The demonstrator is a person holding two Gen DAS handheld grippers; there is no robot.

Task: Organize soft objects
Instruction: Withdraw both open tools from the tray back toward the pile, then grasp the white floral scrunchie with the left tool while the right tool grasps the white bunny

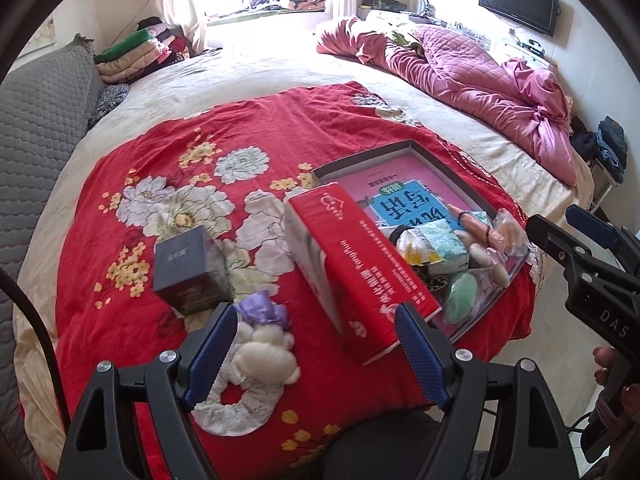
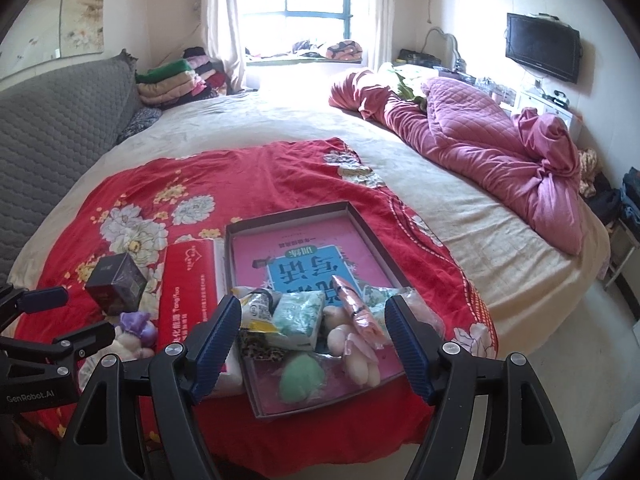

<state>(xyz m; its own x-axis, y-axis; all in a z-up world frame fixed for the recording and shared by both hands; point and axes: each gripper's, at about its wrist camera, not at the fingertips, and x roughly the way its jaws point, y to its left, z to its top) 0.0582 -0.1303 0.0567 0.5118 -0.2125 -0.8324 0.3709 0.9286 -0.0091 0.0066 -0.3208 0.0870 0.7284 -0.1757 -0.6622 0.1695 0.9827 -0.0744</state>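
I hold my left hand-held gripper (image 1: 314, 346) above the near edge of the bed, its blue jaws spread wide with nothing between them; below it on the red floral blanket (image 1: 168, 288) lies a cream plush toy with a purple bow (image 1: 266, 354), partly over a white patterned fabric ring (image 1: 236, 412). Just beyond the toy stands a small dark box (image 1: 186, 270), and to its right a long red tissue pack (image 1: 360, 276) lies along the left wall of the shallow cardboard tray (image 2: 240, 236). My right hand-held gripper (image 2: 314, 346) hangs over the near end of that tray, jaws likewise wide and empty. The soft things are gathered in the tray's near half, lying on a pink and blue printed sheet (image 2: 304, 256): a pale green round puff (image 2: 300, 380), a cream plush piece (image 2: 354, 354), a green-patterned tissue packet (image 2: 298, 320), a pink wrapped item (image 2: 358, 308), a yellow and white packet (image 2: 256, 312) and a bit of leopard-print fabric (image 2: 256, 346). Farther across the bed a pink quilt (image 2: 500, 140) lies bunched along the right side, well apart from the tray, and folded clothes (image 2: 176, 80) are stacked by the window.
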